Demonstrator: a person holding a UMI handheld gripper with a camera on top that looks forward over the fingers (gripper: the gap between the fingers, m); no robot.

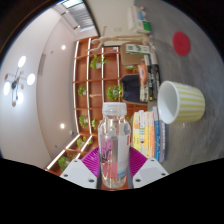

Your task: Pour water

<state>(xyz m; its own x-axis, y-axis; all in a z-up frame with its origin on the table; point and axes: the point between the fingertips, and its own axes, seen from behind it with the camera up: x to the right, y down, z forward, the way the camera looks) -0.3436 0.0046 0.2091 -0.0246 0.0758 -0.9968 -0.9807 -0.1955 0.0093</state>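
A clear plastic water bottle with a white cap stands between my fingers, and its lower part fills the gap. The magenta pads press on both its sides, so my gripper is shut on it. A pale yellow and white striped cup lies beyond the fingers to the right of the bottle's top, apart from it. Its open mouth faces the bottle. The whole scene looks turned on its side, with the room's ceiling to the left.
A wooden shelf unit with small green plants and boxes stands behind the bottle. A colourful striped box or stack sits beside the cup. A red round thing shows on the far surface. Ceiling lights glow at the left.
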